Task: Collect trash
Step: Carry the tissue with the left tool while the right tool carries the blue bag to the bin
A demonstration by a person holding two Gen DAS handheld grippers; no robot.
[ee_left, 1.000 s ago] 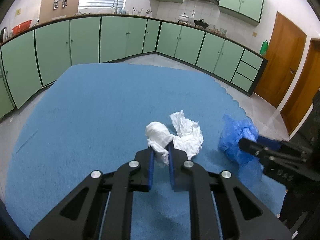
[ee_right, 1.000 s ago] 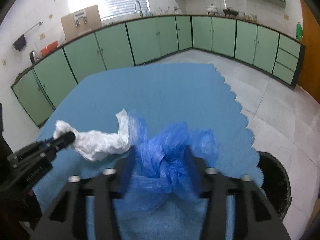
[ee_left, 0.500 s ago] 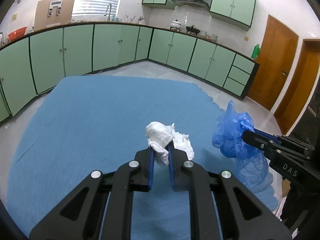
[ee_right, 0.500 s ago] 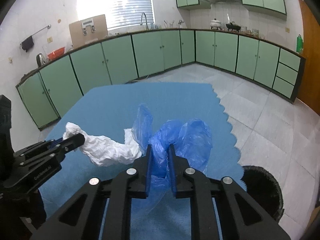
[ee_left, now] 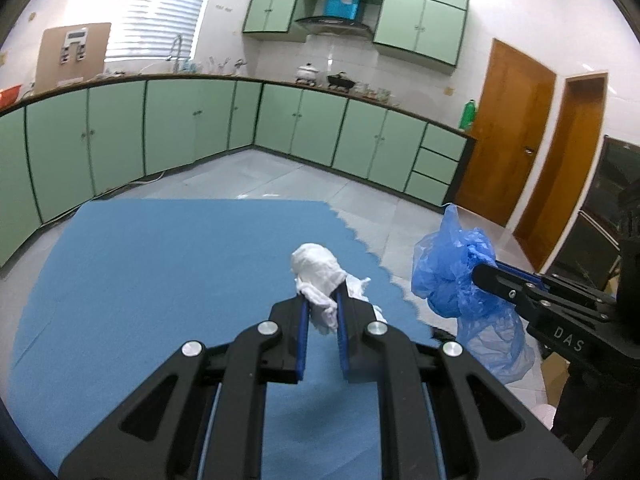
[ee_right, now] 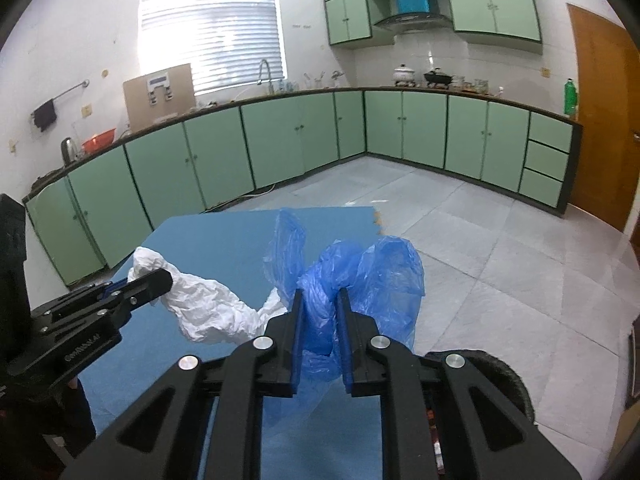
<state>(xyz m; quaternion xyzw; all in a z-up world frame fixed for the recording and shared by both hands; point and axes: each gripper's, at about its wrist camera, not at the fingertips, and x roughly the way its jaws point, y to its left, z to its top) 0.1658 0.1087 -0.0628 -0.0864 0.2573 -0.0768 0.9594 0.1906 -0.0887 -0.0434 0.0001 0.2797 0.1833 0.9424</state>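
Now my left gripper (ee_left: 322,302) has its fingers pinched narrow on the white tissue (ee_left: 318,270), which hangs clear above the blue mat (ee_left: 160,272). My right gripper (ee_right: 320,300) is likewise clamped on the blue bag (ee_right: 360,276), held up off the mat's edge with the grey floor (ee_right: 500,248) behind it. Just below the right gripper I see the dark rim of a bin (ee_right: 504,376).

Pretty bright overall, daylight pours through the slatted window blinds (ee_right: 208,32) and blows them out white. Heavy fisheye bend, cabinets (ee_left: 168,128) curve and the corners go black. Soft shadow on the blue mat (ee_left: 160,280); focus slightly soft throughout.
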